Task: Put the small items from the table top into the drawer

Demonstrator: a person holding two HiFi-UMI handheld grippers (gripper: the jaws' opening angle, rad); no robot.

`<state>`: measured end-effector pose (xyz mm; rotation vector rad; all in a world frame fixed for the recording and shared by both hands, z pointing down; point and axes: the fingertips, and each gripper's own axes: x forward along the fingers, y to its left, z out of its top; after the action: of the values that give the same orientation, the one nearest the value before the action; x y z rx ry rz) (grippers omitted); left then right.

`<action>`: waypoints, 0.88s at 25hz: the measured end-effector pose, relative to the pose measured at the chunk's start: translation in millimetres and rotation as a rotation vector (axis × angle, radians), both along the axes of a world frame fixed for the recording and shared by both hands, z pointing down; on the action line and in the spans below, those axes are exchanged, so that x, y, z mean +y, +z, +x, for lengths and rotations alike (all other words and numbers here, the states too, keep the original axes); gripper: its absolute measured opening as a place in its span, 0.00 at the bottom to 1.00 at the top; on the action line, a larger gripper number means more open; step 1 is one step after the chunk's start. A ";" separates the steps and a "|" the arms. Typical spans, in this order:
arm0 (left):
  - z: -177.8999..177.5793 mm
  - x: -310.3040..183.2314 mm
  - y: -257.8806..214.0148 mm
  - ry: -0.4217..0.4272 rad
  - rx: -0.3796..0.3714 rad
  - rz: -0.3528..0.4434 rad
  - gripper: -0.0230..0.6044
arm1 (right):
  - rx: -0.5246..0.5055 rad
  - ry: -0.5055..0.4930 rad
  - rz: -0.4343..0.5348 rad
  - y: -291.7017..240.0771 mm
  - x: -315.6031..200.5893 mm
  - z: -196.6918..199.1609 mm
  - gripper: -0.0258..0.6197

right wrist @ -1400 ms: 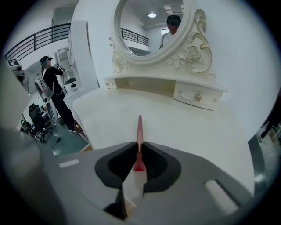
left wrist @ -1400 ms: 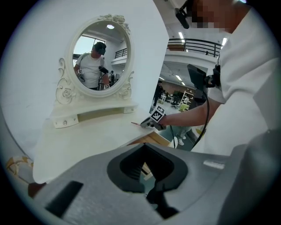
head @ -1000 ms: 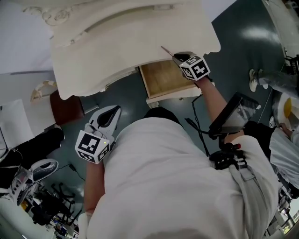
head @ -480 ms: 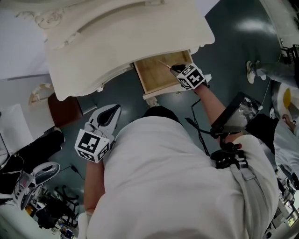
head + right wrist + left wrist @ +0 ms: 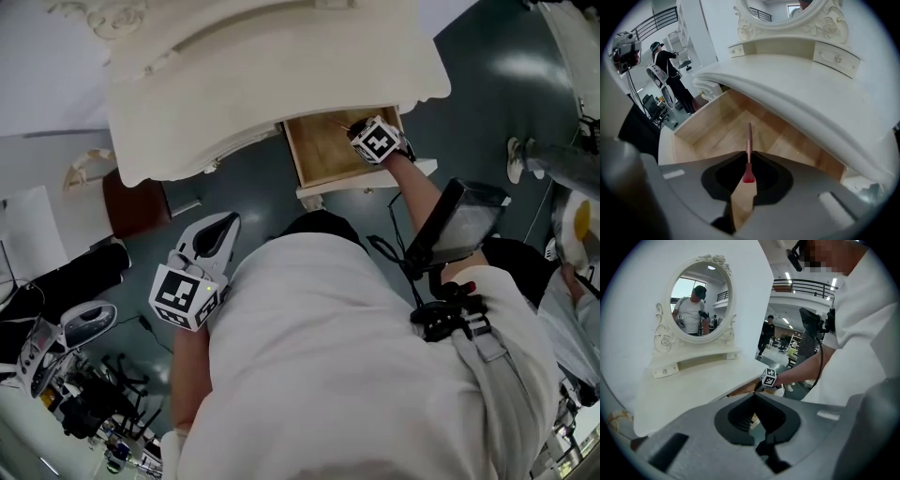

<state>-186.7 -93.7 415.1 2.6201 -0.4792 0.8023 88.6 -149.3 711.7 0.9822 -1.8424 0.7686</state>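
Now my right gripper [image 5: 749,153] is clamped on a thin brownish stick [image 5: 749,136] (its red flared end sits behind the jaw tips), mid-frame over the wooden drawer [image 5: 708,126]; my left gripper [image 5: 755,394] is closed and empty.

Dressing table [image 5: 281,84]: cream-white all over.
Drawer [image 5: 319,157]: pale honey wood inside, white front.
Stick [image 5: 748,140]: rose-copper shaft, red end.
Left gripper [image 5: 225,223] and right gripper [image 5: 354,131]: grey jaws, cubes in black-and-white squares.
Floor [image 5: 487,66]: dark teal-grey.
Person's shirt [image 5: 356,375]: plain white.
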 end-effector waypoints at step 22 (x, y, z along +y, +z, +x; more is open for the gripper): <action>-8.9 4.9 0.0 -0.055 -0.038 -0.011 0.04 | 0.062 -0.058 -0.035 39.0 -4.6 4.7 0.18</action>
<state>-195.6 -88.8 415.1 2.5744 -0.5535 0.8354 93.3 -153.9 750.7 0.9165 -1.7904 0.7251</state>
